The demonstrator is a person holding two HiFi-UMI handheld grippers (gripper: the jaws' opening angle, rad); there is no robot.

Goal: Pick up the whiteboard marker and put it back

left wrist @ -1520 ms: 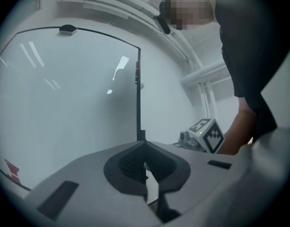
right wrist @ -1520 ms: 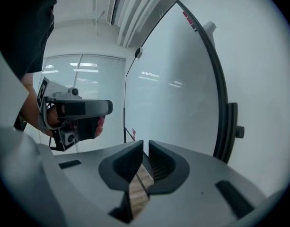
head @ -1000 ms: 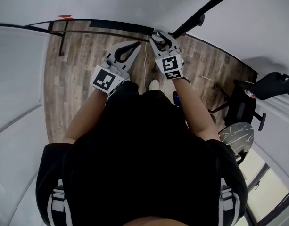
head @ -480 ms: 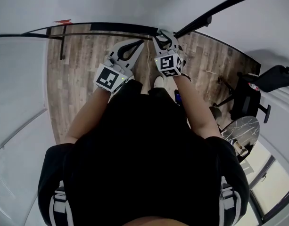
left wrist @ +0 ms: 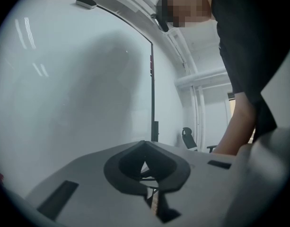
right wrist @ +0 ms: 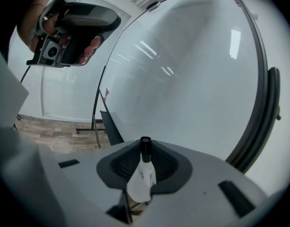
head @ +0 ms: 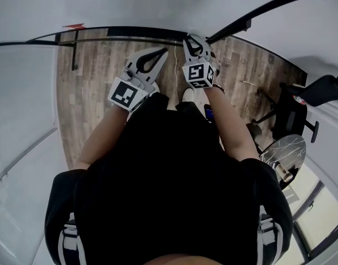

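Now the right claw, its jaws having just closed in, grasps the whiteboard marker while the left claw is clenched on nothing.

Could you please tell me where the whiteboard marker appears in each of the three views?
Head view: too small to make out, inside the right gripper at top centre.
Left gripper view: not in it.
Right gripper view: white-barrelled, black-capped whiteboard marker, low centre, between jaws that have just been closing onto it.
Shared landmark: the glossy white whiteboard.
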